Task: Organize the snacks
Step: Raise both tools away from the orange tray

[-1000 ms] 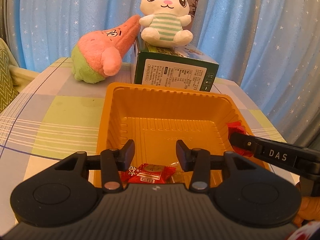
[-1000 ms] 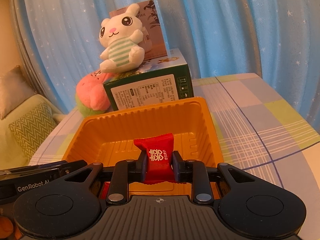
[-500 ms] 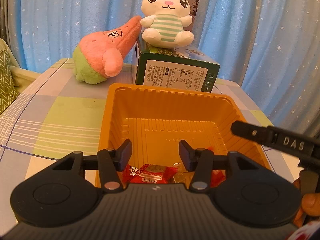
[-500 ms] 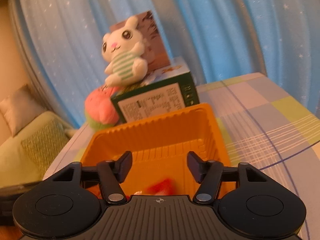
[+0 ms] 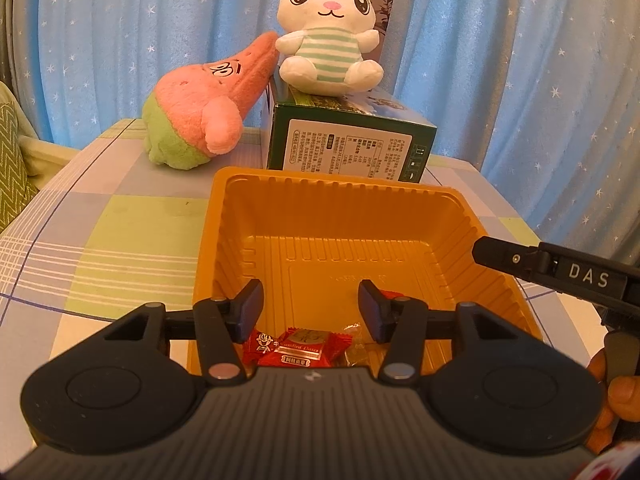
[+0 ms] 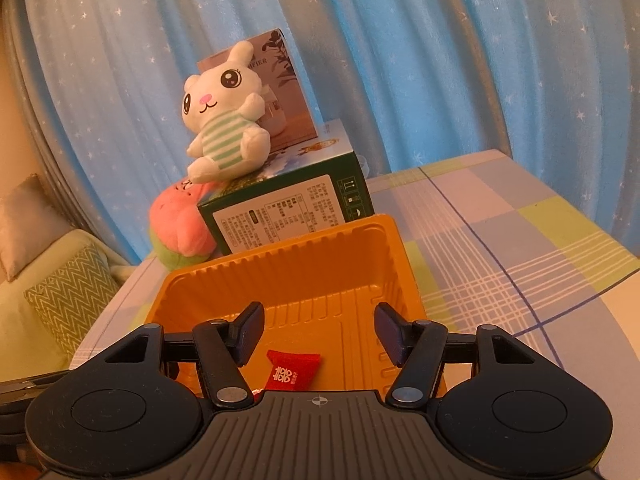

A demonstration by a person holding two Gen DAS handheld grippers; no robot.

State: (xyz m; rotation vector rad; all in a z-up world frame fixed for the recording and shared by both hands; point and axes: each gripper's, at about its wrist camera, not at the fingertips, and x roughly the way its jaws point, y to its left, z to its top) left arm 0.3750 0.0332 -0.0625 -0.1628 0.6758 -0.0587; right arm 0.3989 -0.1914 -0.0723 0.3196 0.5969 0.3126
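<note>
Where writing can be read, the black bar of the right gripper (image 5: 560, 276) entering from the right edge of the left wrist view carries the white letters "DAS". A red foil-wrapped candy (image 5: 306, 350) low in that frame bears a gold label with small print too fine to read, and beside it a second red wrapper (image 5: 262, 342) shows a cartoon face. In the right wrist view a red candy packet with a white double-happiness character (image 6: 290, 372) lies on the floor of the ribbed orange plastic tray (image 6: 280, 252), low centre of the frame. The dark green cardboard box (image 5: 352, 150) behind the tray has a white panel of dense print, illegible here; the brown box (image 6: 280, 92) standing on it shows letters ending "FIER".

A surface covered in a checked cloth of lilac, pale green and white (image 5: 120, 232) carries everything. A white plush rabbit in a green-striped shirt (image 5: 330, 36) sits atop the green box, a pink and green plush star (image 5: 204, 108) leans at upper left, and a blue star-printed curtain (image 5: 520, 60) fills the background. A green zigzag cushion (image 6: 68, 300) sits at the left edge.

The left gripper (image 5: 310, 312) hovers over the tray's near end, jaws wide apart and holding nothing. The right gripper (image 6: 318, 334) is likewise spread wide and empty above the tray, and part of a hand (image 5: 604, 400) shows at the lower right.
</note>
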